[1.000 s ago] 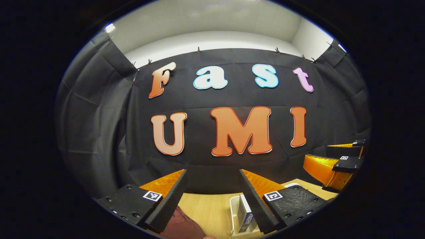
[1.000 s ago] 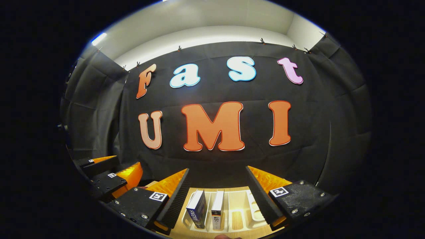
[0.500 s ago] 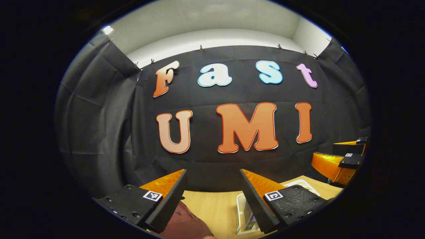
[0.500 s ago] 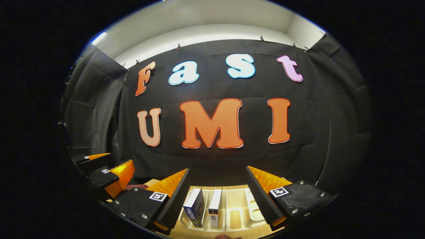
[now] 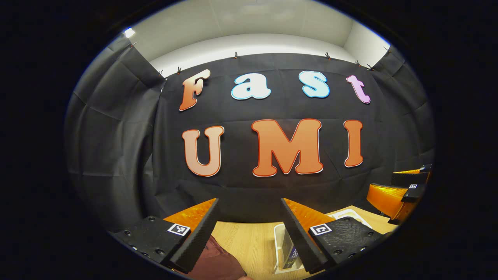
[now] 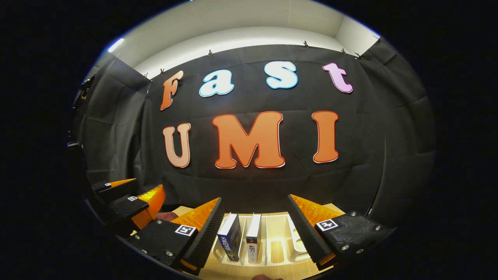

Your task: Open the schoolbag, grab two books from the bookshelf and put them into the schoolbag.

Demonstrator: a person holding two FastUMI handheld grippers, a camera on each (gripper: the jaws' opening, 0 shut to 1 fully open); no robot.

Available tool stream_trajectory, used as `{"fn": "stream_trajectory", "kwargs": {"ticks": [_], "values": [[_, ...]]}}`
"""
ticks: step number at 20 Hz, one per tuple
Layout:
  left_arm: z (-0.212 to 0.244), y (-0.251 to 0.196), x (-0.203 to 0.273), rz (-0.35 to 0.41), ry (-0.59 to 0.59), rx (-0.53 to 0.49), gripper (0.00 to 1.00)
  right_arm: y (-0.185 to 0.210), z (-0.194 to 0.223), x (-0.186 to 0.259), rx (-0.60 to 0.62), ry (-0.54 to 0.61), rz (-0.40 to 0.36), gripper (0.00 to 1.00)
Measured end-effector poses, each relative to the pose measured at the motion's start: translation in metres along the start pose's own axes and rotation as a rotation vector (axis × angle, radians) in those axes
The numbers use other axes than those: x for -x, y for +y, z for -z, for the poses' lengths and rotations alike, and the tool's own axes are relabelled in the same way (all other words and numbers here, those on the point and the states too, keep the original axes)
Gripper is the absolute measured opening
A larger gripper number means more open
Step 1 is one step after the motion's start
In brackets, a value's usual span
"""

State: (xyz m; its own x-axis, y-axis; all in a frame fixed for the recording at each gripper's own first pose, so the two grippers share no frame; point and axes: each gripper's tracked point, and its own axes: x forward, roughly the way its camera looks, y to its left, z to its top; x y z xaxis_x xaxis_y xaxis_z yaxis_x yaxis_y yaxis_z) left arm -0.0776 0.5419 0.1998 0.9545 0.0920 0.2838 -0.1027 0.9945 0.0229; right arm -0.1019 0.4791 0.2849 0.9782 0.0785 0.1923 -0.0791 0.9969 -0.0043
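In the left gripper view my left gripper (image 5: pixel 249 202) stands open, with nothing between its fingers, above the wooden table (image 5: pixel 249 241). A maroon schoolbag (image 5: pixel 220 260) peeks in under its left finger. The white bookshelf (image 5: pixel 277 249) with a dark blue book (image 5: pixel 290 252) lies by its right finger. In the right gripper view my right gripper (image 6: pixel 255 199) is open over the bookshelf (image 6: pixel 277 233), where a blue book (image 6: pixel 230 237) and a white book (image 6: pixel 253 236) stand upright in neighbouring slots. The bag's zipper is hidden.
The right gripper (image 5: pixel 385 181) shows at the far right of the left gripper view. The left gripper (image 6: pixel 149 183) shows at the left of the right gripper view, beside a corner of the schoolbag (image 6: pixel 165 216). The booth's black cloth wall rises behind the table.
Both grippers have drifted only slightly. In the right gripper view the books and the bookshelf now sit a little higher and larger. Both stay open.
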Motion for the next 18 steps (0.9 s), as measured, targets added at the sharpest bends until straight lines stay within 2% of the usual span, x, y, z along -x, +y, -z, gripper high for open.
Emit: {"fn": "stream_trajectory", "kwargs": {"ticks": [18], "values": [[0.004,-0.012,0.0,0.032,0.007,-0.001,0.96,-0.014,0.009,-0.003,0.006,0.034,0.066,0.96]]}}
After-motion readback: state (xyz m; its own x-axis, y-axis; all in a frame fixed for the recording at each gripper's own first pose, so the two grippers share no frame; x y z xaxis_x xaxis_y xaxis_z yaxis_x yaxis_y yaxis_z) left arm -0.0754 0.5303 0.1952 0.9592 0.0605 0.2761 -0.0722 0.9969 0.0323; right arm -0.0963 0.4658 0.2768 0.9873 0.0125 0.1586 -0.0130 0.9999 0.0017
